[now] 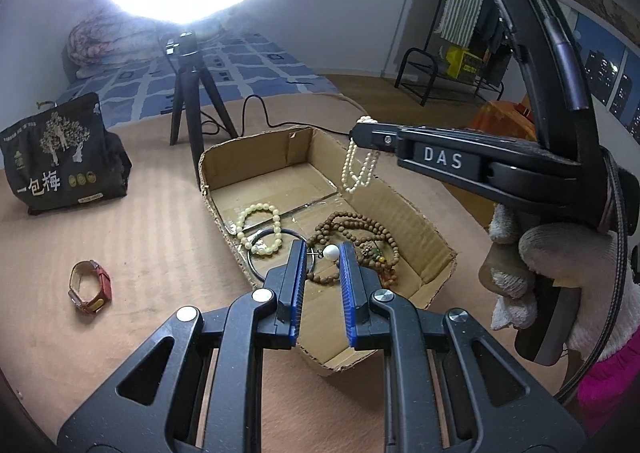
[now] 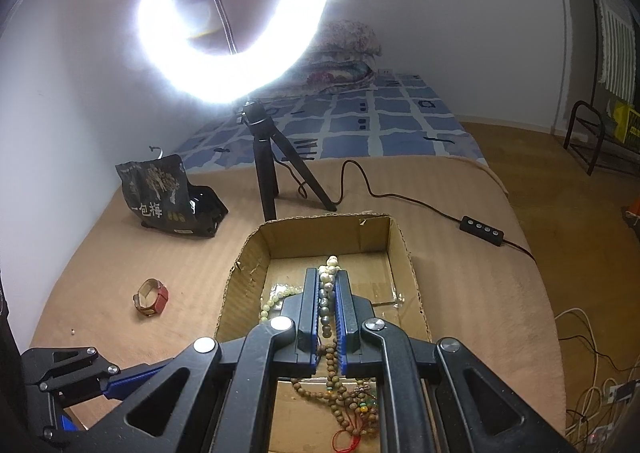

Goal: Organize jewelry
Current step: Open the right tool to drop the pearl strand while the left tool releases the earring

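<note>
The right gripper (image 2: pixel 328 305) is clamped on a cream pearl strand (image 1: pixel 359 165) dangling in loops right of centre, above the cardboard box (image 1: pixel 424 237). At lower centre, the left gripper (image 1: pixel 323 273) pinches a white-beaded earring (image 1: pixel 330 252) between narrowly parted jaws.

A home bedroom: patterned bed (image 2: pixel 380 125), folded quilts (image 2: pixel 344 53).
</note>
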`<action>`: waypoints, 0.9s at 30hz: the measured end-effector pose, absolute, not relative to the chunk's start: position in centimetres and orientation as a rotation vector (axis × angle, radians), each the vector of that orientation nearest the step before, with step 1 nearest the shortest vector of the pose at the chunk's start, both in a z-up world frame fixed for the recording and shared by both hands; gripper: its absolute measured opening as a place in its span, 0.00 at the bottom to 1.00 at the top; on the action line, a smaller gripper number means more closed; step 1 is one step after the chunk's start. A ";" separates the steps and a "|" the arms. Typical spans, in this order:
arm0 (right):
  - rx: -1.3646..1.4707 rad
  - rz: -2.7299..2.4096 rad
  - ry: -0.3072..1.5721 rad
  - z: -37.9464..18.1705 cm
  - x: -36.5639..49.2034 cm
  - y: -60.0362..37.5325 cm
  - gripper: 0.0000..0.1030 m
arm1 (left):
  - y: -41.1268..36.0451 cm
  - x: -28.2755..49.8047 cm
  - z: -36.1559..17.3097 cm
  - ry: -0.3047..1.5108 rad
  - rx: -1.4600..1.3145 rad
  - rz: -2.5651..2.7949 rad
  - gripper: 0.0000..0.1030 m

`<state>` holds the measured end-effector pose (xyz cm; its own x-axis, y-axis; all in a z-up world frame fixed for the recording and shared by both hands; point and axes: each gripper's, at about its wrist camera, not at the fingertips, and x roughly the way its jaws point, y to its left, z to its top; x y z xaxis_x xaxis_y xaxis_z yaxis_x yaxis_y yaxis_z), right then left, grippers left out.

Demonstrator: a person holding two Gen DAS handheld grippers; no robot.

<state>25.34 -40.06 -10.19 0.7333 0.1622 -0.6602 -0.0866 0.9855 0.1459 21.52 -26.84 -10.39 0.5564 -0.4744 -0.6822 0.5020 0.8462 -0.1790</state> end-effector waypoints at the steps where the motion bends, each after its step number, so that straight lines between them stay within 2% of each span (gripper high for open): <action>1: 0.109 0.136 0.736 -10.2 25.3 -40.1 0.04 | -27.0 21.5 -10.3 0.792 0.042 -0.580 0.15; 8: 0.114 0.136 0.737 -10.3 25.3 -40.2 0.05 | -27.3 21.4 -10.1 0.791 0.054 -0.576 0.15; 11: 0.116 0.133 0.734 -10.3 25.4 -40.2 0.08 | -27.3 21.5 -10.0 0.786 0.053 -0.578 0.15; 13: 0.119 0.129 0.730 -10.2 25.4 -40.2 0.24 | -27.3 21.5 -10.0 0.782 0.054 -0.578 0.15; 15: 0.123 0.128 0.729 -10.2 25.4 -40.1 0.29 | -27.3 21.5 -10.1 0.785 0.053 -0.585 0.15; 17: 0.114 0.113 0.731 -10.2 25.4 -40.0 0.39 | -27.3 21.5 -10.0 0.785 0.053 -0.589 0.33; 18: 0.110 0.103 0.728 -10.2 25.3 -40.0 0.58 | -27.2 21.4 -9.9 0.779 0.050 -0.591 0.49; 19: 0.109 0.096 0.721 -10.1 25.2 -40.1 0.77 | -27.1 21.2 -9.9 0.768 0.046 -0.589 0.60; 20: 0.105 0.084 0.707 -10.0 25.1 -40.1 0.83 | -27.0 21.1 -9.7 0.757 0.043 -0.582 0.62; 22: 0.101 0.072 0.699 -9.8 25.1 -40.2 0.86 | -26.9 21.0 -9.6 0.746 0.043 -0.568 0.69; 25: 0.100 0.050 0.703 -9.7 25.2 -40.4 0.93 | -26.9 21.2 -9.6 0.753 0.035 -0.567 0.70; 27: 0.105 0.044 0.701 -9.7 25.2 -40.5 0.94 | -26.8 21.3 -9.6 0.755 0.036 -0.564 0.70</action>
